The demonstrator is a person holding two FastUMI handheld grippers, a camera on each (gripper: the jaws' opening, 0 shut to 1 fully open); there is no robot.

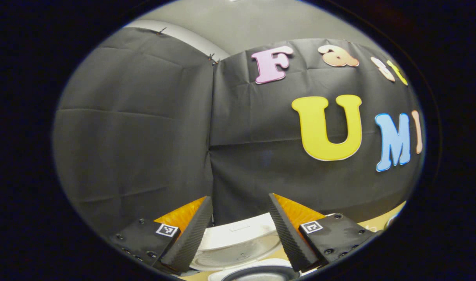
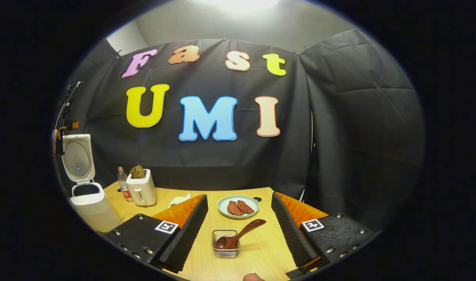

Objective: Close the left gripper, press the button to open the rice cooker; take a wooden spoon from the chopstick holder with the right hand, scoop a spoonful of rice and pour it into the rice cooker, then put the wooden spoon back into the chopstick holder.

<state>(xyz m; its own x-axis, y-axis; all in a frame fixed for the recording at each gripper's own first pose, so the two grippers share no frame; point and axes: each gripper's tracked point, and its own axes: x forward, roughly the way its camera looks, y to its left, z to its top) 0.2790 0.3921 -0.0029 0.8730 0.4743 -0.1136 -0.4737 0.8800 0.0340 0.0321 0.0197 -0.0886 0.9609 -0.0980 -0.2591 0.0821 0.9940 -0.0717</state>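
Observation:
In the right gripper view, a brown wooden spoon [image 2: 242,232] lies with its bowl in a small wire chopstick holder [image 2: 225,246] on the wooden table, handle pointing up and right. My right gripper [image 2: 239,195] is open above the holder, which sits between its fingers and apart from them. The white rice cooker [image 2: 90,207] stands at the far left with its lid [image 2: 77,158] raised. My left gripper [image 1: 239,197] is open and empty, hovering over the cooker's open lid [image 1: 238,242] and the pot's rim [image 1: 257,275].
A white toaster [image 2: 142,190] with bread and a small bottle [image 2: 123,183] stand beside the cooker. A plate [image 2: 238,207] with two brown slices sits at the table's back. A white object [image 2: 179,200] is partly hidden behind my finger. A fingertip [image 2: 253,277] shows at the bottom.

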